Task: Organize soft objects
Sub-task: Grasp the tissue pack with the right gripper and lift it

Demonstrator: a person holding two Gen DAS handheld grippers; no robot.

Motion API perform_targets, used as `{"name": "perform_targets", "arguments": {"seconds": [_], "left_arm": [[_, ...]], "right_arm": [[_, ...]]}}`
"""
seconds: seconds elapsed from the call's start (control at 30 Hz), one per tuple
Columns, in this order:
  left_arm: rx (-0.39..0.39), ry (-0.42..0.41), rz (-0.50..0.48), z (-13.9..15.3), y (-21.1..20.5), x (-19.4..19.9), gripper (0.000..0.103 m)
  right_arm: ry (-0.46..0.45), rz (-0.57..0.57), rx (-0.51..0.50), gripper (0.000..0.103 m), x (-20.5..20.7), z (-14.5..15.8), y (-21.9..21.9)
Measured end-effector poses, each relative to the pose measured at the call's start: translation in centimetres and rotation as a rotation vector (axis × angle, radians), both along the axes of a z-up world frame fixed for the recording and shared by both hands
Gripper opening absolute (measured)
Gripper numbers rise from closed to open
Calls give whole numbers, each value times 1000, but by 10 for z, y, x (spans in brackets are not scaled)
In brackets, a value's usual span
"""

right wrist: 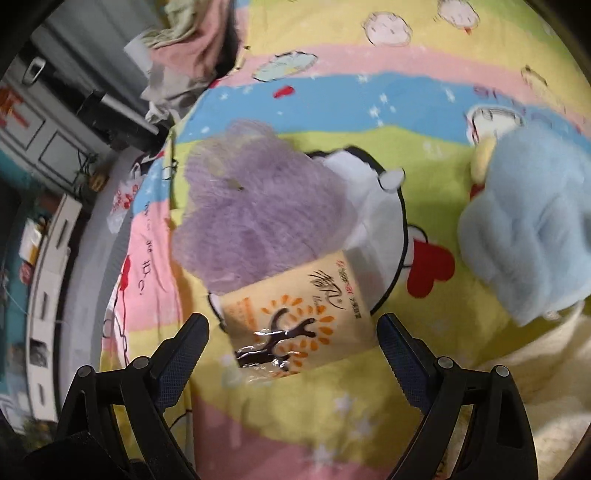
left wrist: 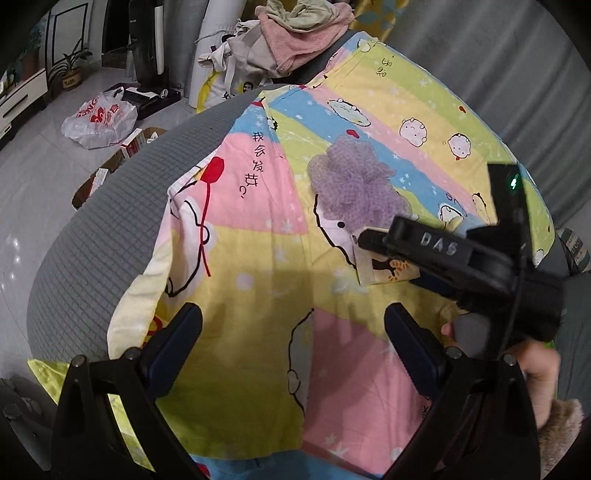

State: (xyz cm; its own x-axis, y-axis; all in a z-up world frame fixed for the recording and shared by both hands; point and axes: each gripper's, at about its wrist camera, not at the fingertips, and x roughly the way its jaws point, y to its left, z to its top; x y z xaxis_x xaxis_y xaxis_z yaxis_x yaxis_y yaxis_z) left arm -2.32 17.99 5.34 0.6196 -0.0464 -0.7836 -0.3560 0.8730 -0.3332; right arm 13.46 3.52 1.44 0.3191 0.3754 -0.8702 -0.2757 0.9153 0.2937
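A purple mesh bath pouf (left wrist: 351,184) lies on a colourful cartoon sheet (left wrist: 258,258); it also shows in the right wrist view (right wrist: 258,210). A cream tissue pack with a tree print (right wrist: 299,325) lies just in front of the pouf, between the open fingers of my right gripper (right wrist: 291,343). A light blue plush toy (right wrist: 532,229) lies to the right. My left gripper (left wrist: 293,332) is open and empty above the sheet. The right gripper's black body (left wrist: 461,258) shows in the left wrist view, over the tissue pack (left wrist: 391,269).
A pile of pink, green and grey cloths (left wrist: 295,33) lies at the sheet's far end. The grey quilted surface (left wrist: 110,221) drops off at left to a tiled floor with a plastic bag (left wrist: 99,122) and boxes. A cream fluffy fabric (right wrist: 535,387) lies at lower right.
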Motion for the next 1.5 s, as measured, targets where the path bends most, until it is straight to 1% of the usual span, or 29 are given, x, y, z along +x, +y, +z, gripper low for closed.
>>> {"name": "perform_targets", "arguments": {"seconds": [0.03,0.07,0.1,0.13,0.17,0.27,0.3,0.4,0.53,0.63,0.73,0.83,0.97,1.03,1.07,1.1,1.17,1.27,1.37,1.43,1.5], "left_arm": [[0,0,1,0,0,0,98],[2,-1,0,0,0,-1,98],[4,-2,1,1,-1,-1,98],[5,-4,0,1,-1,-1,98],[6,-7,-2,2,-2,-2,98],[16,-11,-8,3,-7,-3,98],[21,-15,-12,4,-9,-4,98],[24,-35,-33,8,-17,-7,98],[36,-47,-63,10,-31,-11,98],[48,-53,-97,9,-47,-13,98],[54,-50,-130,7,-64,-14,98],[56,-45,-174,4,-86,-15,98],[88,-40,-249,-1,-116,-18,97],[97,-37,-287,-4,-131,-19,97],[96,-35,-308,-6,-137,-20,97],[92,-33,-314,-6,-141,-20,96],[69,-28,-331,-8,-146,-20,96],[22,-40,-356,-6,-149,-21,96],[-26,-60,-375,-3,-154,-23,95],[-74,-71,-406,-2,-160,-23,93],[-119,-67,-441,-3,-169,-24,93]], "right_arm": [[3,-5,3,92,2,-3,-1],[-10,-2,-5,88,1,-6,-2],[-39,7,-23,80,-3,-5,-2],[-67,9,-50,80,-6,-3,-2],[-76,2,-58,80,-9,-2,-4],[-56,-30,-29,79,-16,2,-14],[-64,-34,-20,79,-20,6,-16],[-125,-35,29,79,-48,32,-36],[-180,-51,81,79,-91,61,-69],[-205,-102,85,79,-124,68,-99],[-215,-164,54,79,-152,61,-128],[-175,-221,26,79,-165,45,-151],[-116,-318,-8,79,-162,20,-174],[-88,-343,-18,80,-159,9,-184],[-84,-353,-13,82,-159,6,-188],[-81,-360,-2,87,-159,3,-192],[-67,-363,16,88,-157,0,-199],[-72,-353,40,88,-159,4,-206],[-93,-364,70,88,-169,14,-218],[-111,-375,104,88,-174,20,-228],[-151,-392,137,88,-178,29,-237]]}}
